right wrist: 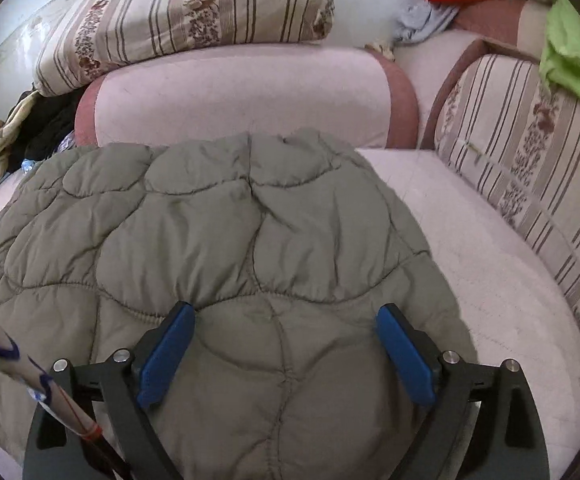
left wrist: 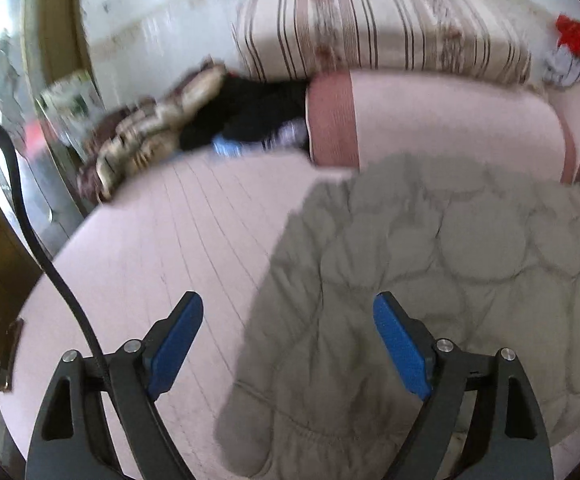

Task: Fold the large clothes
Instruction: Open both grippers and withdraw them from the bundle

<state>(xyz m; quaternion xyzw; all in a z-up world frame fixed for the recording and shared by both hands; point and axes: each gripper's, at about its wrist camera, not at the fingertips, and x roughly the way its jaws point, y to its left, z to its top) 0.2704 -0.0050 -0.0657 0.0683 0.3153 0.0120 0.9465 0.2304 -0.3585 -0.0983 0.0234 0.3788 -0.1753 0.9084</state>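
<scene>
A pale pink sofa seat fills the room's foreground, backed by a pink bolster and striped floral cushions. Behind runs a whitish wall; daylight enters at the left beside a brown wooden frame.

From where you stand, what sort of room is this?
Most likely a lived-in home sitting room or bedroom. A grey quilted jacket lies spread on a pink sofa with striped floral cushions, and loose clothes are heaped at the far end.
</scene>
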